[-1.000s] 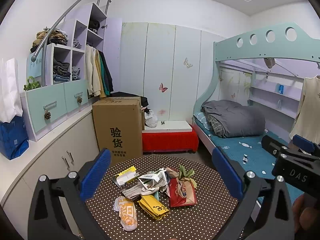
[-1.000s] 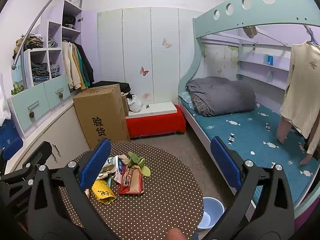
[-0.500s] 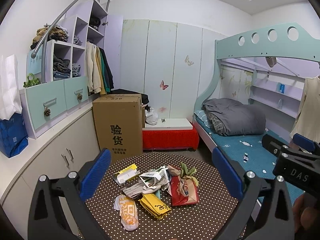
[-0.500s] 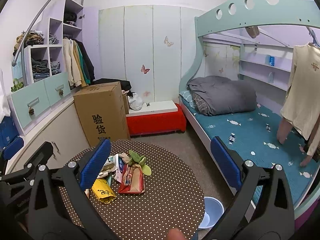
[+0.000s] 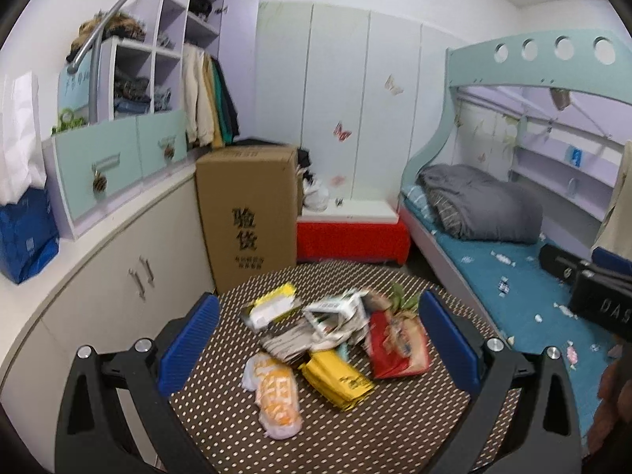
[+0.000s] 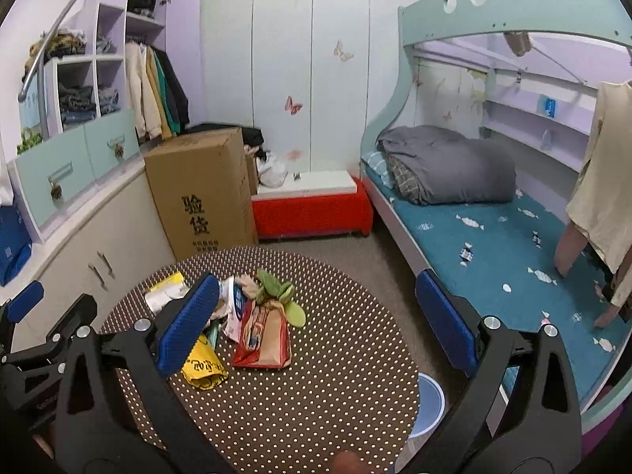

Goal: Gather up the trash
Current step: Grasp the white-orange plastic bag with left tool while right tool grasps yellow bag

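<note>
A pile of trash lies on a round brown dotted table (image 5: 395, 426): a red snack bag (image 5: 397, 343), a yellow packet (image 5: 335, 381), an orange-and-white wrapper (image 5: 272, 391), a white carton (image 5: 335, 312), a yellow-and-white box (image 5: 270, 306) and green peels (image 6: 278, 292). My left gripper (image 5: 316, 339) is open and empty, above the near side of the pile. My right gripper (image 6: 316, 324) is open and empty, over the table right of the pile; the red bag (image 6: 262, 333) and the yellow packet (image 6: 203, 369) also show in its view.
A pale blue bin (image 6: 428, 403) stands on the floor by the table's right edge. A tall cardboard box (image 5: 247, 213) and a red bench (image 5: 351, 235) stand behind the table. Cabinets (image 5: 118, 260) run along the left, a bunk bed (image 6: 493, 229) along the right.
Both grippers have moved forward and tilted down toward the table, so the trash pile looks closer. Both stay open. The trash has not moved.
</note>
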A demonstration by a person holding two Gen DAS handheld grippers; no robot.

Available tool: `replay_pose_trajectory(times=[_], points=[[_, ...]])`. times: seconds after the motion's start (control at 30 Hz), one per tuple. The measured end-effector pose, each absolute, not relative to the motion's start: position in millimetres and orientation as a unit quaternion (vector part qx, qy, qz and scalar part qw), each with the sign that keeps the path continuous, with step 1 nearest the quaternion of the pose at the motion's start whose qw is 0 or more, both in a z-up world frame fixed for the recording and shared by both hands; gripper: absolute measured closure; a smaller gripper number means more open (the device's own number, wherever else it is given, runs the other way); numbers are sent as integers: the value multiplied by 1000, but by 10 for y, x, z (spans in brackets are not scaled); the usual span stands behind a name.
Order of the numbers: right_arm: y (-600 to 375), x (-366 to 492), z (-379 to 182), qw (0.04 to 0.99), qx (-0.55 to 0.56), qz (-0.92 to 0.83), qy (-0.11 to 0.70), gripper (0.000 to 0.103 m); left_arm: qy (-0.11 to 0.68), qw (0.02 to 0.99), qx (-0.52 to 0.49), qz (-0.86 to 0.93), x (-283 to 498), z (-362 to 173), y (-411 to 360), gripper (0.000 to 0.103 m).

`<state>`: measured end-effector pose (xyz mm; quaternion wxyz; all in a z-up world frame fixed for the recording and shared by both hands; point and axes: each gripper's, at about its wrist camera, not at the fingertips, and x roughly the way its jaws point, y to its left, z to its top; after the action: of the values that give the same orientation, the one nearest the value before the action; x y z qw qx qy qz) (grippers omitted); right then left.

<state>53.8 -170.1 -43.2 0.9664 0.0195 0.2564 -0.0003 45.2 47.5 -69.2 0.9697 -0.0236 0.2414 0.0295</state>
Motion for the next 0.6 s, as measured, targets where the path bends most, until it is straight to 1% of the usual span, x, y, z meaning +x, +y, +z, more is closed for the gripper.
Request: replay_pose_trajectory(times=[0.2,0.4,0.6], points=[[-1564,836,-834,951,9,12,310,6,293,954,-27,55,578,-1150,783,4],[-1470,1100,-1364,926,9,35,376,6,354,932,-28,70,685,-1702,1039,4],[-1265,1221,-1661,906,15,91,413,6,398,914,-33,64,938,-2153,1109,4]])
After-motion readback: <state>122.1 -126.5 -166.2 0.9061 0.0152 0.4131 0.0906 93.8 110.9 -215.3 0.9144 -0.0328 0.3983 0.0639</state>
